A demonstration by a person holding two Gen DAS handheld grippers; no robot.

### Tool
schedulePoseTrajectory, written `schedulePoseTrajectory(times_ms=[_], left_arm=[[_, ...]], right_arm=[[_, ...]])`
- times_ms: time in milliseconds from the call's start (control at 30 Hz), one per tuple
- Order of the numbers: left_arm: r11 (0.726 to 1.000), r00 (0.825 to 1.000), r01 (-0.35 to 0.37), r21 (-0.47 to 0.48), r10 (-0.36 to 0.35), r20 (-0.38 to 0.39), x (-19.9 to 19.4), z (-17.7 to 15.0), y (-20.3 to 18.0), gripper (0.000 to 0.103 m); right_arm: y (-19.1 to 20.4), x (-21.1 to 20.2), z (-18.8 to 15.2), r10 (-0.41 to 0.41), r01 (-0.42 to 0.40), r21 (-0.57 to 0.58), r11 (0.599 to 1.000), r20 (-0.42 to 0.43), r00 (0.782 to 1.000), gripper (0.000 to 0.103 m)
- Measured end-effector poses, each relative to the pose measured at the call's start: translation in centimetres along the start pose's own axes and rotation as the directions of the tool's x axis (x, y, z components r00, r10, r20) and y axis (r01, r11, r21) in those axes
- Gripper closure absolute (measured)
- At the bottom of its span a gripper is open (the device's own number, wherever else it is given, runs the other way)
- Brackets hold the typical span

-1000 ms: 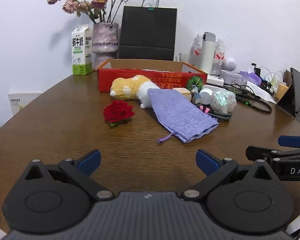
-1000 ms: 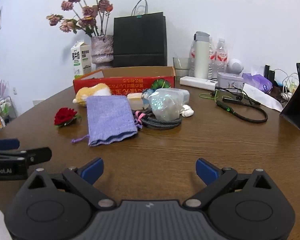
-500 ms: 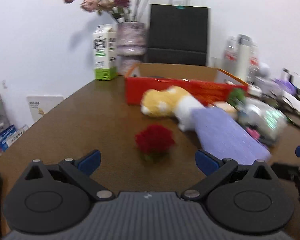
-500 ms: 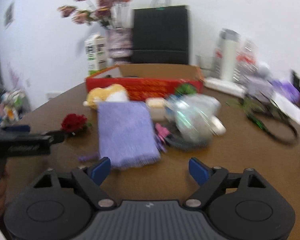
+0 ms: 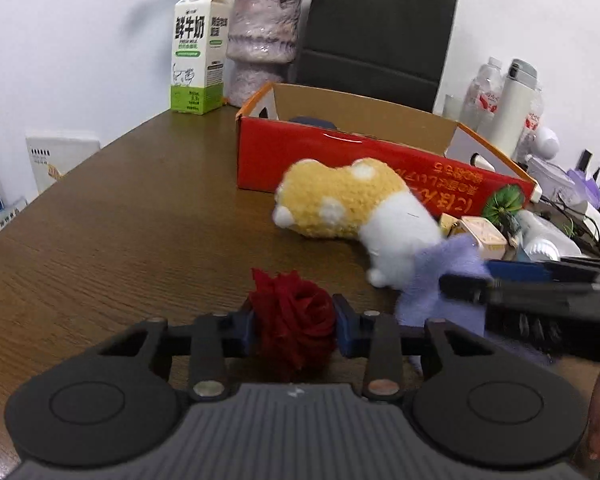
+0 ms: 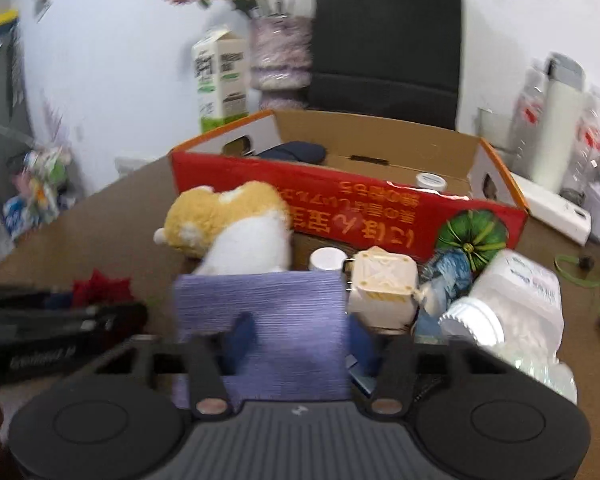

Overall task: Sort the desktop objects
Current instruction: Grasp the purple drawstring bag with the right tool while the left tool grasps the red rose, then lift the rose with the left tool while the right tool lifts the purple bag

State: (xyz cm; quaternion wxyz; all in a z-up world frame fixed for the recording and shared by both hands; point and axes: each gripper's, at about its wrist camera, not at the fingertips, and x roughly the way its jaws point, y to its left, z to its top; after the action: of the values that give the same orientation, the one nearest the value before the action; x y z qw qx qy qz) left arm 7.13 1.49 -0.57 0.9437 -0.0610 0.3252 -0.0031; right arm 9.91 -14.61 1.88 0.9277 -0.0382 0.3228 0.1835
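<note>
My left gripper point(image 5: 294, 326) is shut on a red rose point(image 5: 292, 320), low over the brown table point(image 5: 120, 240). My right gripper point(image 6: 296, 336) is shut on a purple cloth pouch point(image 6: 268, 320), bunched between the blue pads. The right gripper also shows in the left wrist view point(image 5: 512, 280), holding the pouch point(image 5: 440, 276). A yellow and white plush toy point(image 5: 352, 208) lies behind both, in front of an open red cardboard box point(image 5: 380, 164); the toy point(image 6: 236, 232) and box point(image 6: 340, 204) show in the right wrist view.
A cream cube point(image 6: 382, 284), white cap point(image 6: 328, 258), clear plastic jar point(image 6: 512, 308) and green pumpkin ornament point(image 6: 472, 236) crowd the box's right front. Milk carton point(image 5: 198, 44), vase point(image 5: 260, 44) and black bag point(image 5: 376, 36) stand behind. Bottles point(image 5: 512, 108) stand at the far right.
Both grippers moved forward and closed: the left on the rose, the right on the purple pouch, which has bunched up. Both were open a second ago.
</note>
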Motion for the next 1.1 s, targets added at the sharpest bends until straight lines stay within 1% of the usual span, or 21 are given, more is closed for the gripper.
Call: schedulePoseTrajectory(times_ms=[33, 67, 167, 233, 333, 433, 533, 633, 800, 867, 933, 967, 1000, 1033, 1067, 1100], left_arm=[[1.0, 1.0, 0.007, 0.005, -0.007, 0.004, -0.4, -0.2, -0.1, 0.066], [1.0, 1.0, 0.005, 0.009, -0.006, 0.01, -0.8, -0.5, -0.3, 0.066], [1.0, 1.0, 0.0, 0.024, -0.001, 0.022, -2.3, -1.2, -0.8, 0.066], [0.999, 0.999, 0.023, 0.03, -0.024, 0.024, -3.7, -1.9, -1.0, 0.066], [0.998, 0.999, 0.05, 0.036, -0.05, 0.013, -5.5, -2.8, -1.5, 0.066], [0.996, 0.997, 0.074, 0.043, -0.075, 0.015, -7.2, -3.6, -2.2, 0.066], [0.995, 0.996, 0.087, 0.057, -0.088, 0.022, -8.6, -4.2, -3.2, 0.066], [0.992, 0.994, 0.102, 0.07, -0.104, 0.022, -9.7, -4.7, -3.9, 0.066], [0.991, 0.991, 0.112, 0.072, -0.117, 0.063, -11.6, -4.8, -4.0, 0.066], [0.991, 0.992, 0.11, 0.07, -0.114, 0.056, -11.6, -5.0, -3.9, 0.066], [0.992, 0.993, 0.108, 0.064, -0.111, 0.043, -11.6, -5.2, -3.6, 0.066], [0.992, 0.993, 0.111, 0.061, -0.114, 0.041, -11.6, -5.4, -3.5, 0.066], [0.992, 0.993, 0.112, 0.058, -0.114, 0.038, -11.5, -5.5, -3.3, 0.066], [0.992, 0.993, 0.111, 0.055, -0.113, 0.03, -11.3, -5.7, -3.1, 0.066], [0.993, 0.994, 0.11, 0.051, -0.111, 0.018, -11.1, -5.8, -3.0, 0.066], [0.993, 0.994, 0.111, 0.047, -0.111, 0.008, -10.8, -5.9, -2.9, 0.066]], right_arm=[[0.1, -0.2, -0.2, -0.006, 0.006, -0.002, 1.0, 0.0, 1.0, 0.095], [0.2, -0.6, -0.5, -0.021, 0.021, -0.001, 1.0, 0.009, 1.0, 0.097], [0.4, -3.8, -1.4, -0.043, 0.04, 0.028, 0.999, 0.091, 0.995, 0.099], [0.6, -6.1, -2.0, -0.042, 0.034, 0.061, 0.998, 0.129, 0.991, 0.1], [0.3, -9.8, -3.2, -0.006, -0.014, 0.132, 0.991, 0.152, 0.988, 0.101], [0.3, -13.3, -4.5, -0.016, -0.015, 0.164, 0.986, 0.184, 0.983, 0.101], [0.3, -16.2, -5.5, -0.019, -0.016, 0.172, 0.985, 0.199, 0.98, 0.102], [0.2, -18.5, -6.1, -0.05, 0.008, 0.18, 0.984, 0.226, 0.973, 0.102], [0.5, -21.3, -6.3, -0.086, 0.041, 0.168, 0.985, 0.269, 0.959, 0.102], [0.8, -21.2, -6.5, -0.082, 0.044, 0.152, 0.987, 0.252, 0.964, 0.102], [0.8, -20.4, -6.9, -0.06, 0.03, 0.144, 0.989, 0.204, 0.977, 0.097], [0.5, -19.9, -7.3, -0.045, 0.015, 0.159, 0.987, 0.186, 0.981, 0.085], [0.0, -19.2, -7.8, -0.029, -0.003, 0.184, 0.983, 0.169, 0.985, 0.053], [-0.5, -18.5, -8.3, -0.015, -0.014, 0.197, 0.98, 0.144, 0.989, 0.036], [-1.0, -17.6, -8.7, -0.017, -0.009, 0.213, 0.977, 0.121, 0.992, 0.012], [-1.4, -16.8, -9.1, -0.023, -0.003, 0.23, 0.973, 0.107, 0.994, 0.011]])
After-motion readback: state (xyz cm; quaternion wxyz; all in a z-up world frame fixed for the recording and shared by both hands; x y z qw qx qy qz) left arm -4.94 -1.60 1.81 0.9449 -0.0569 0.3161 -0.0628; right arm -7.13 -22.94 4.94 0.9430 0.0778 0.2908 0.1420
